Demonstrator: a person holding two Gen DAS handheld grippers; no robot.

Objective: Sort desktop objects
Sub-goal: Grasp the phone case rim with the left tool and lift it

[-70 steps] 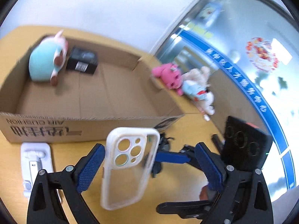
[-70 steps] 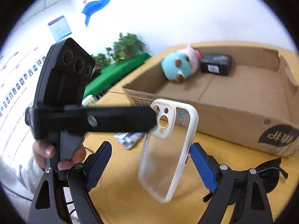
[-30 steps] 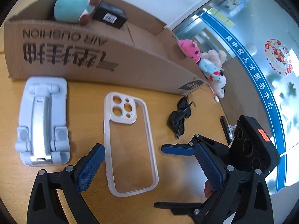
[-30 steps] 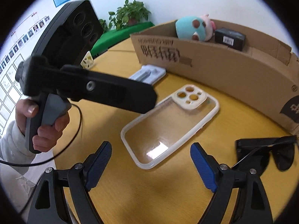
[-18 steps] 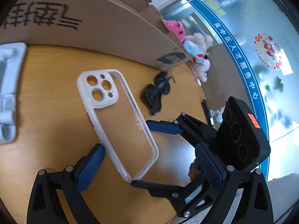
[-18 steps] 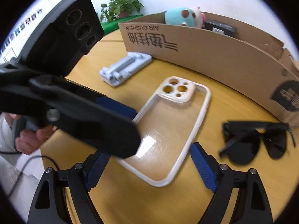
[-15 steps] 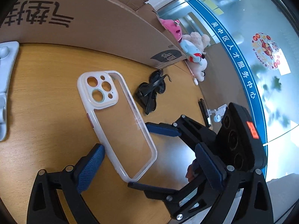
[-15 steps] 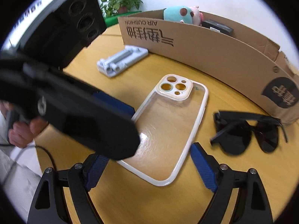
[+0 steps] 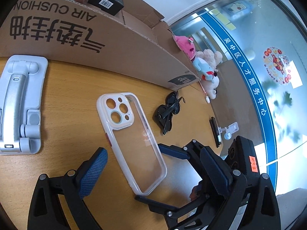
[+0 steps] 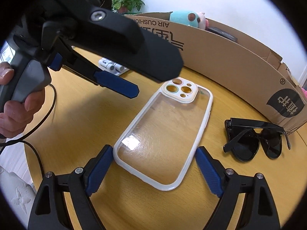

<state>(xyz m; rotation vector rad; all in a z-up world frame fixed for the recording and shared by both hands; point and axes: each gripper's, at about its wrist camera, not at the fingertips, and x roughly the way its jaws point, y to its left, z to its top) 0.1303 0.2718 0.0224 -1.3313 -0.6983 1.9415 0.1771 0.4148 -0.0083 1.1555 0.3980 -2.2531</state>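
A clear phone case (image 9: 134, 143) with a white rim lies flat on the wooden table (image 10: 80, 118), camera holes toward the box. My right gripper (image 10: 153, 151) is open low over the case's near end, one blue pad on each side; neither presses on it. In the left wrist view the right gripper (image 9: 149, 172) reaches in from the right. My left gripper (image 9: 153, 153) is open and holds nothing. Seen from the right wrist, the left gripper (image 10: 155, 81) hovers above the table to the left of the case's camera end.
A cardboard box (image 9: 115, 44) stands behind the case, holding a teal plush (image 10: 182, 18) and a black carton (image 9: 105, 0). Black sunglasses (image 10: 251, 143) lie right of the case, a grey phone stand (image 9: 19, 105) left. Plush toys (image 9: 205, 67) sit beyond the box corner.
The case was upright in the air between the grippers, then lay flat on the table. Since then my right gripper has come down closer around its near end.
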